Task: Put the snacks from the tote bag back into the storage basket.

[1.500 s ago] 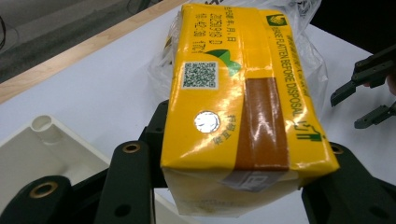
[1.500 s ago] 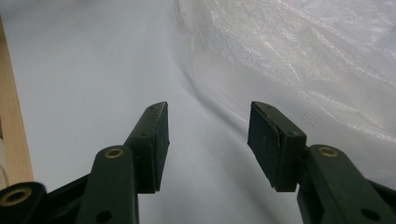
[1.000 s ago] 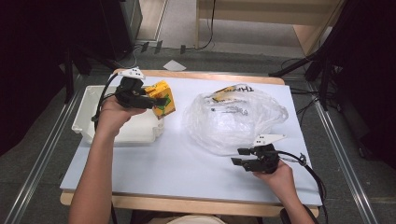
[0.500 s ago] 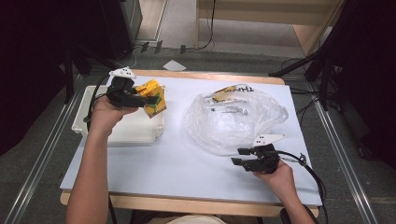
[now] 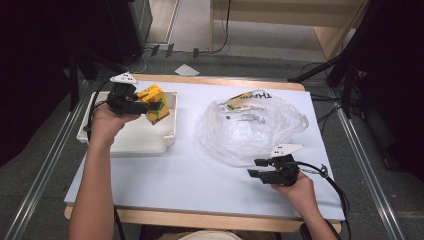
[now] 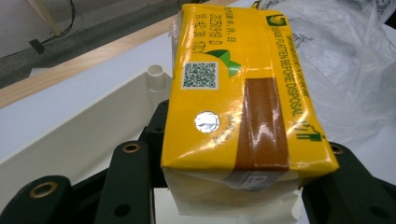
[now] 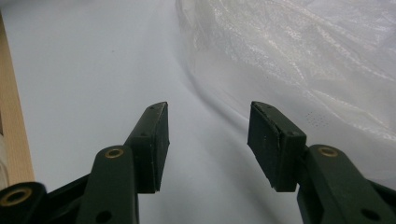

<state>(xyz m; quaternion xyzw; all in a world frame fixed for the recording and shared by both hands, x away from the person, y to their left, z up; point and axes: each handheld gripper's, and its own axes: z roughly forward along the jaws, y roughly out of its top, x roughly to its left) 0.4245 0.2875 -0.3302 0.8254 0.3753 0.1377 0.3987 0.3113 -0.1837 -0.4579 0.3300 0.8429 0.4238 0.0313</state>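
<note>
Left gripper (image 5: pixel 131 102) is sitting in the upper left of the high view, held over the white tray (image 5: pixel 100 137). Its jaws are clamping a yellow carton (image 5: pixel 156 103), which is tilting above the tray's upper right part, clear of the tray floor as far as can be told. In the left gripper view the carton (image 6: pixel 243 93) is filling the centre of the frame, with a black jaw pressing on each side low in the picture. A QR code, a round foil seal and a brown tape strip are showing on its upper face. The tray (image 6: pixel 79 140) wall is running across the left of that frame behind the carton.

Right gripper (image 5: pixel 257 168) is resting low in the lower right of the high view, just beside the near edge of the clear plastic bag (image 5: pixel 245 127). Its jaws are standing apart and holding nothing; in the right gripper view the right gripper (image 7: pixel 208 140) is showing bare white table (image 7: pixel 84 70) between its jaws. The bag (image 7: pixel 299 60) is lying across the upper right of that frame, near the right-hand jaw; contact cannot be told.

The bag is occupying the centre right of the table (image 5: pixel 165 190), well apart from the tray.
</note>
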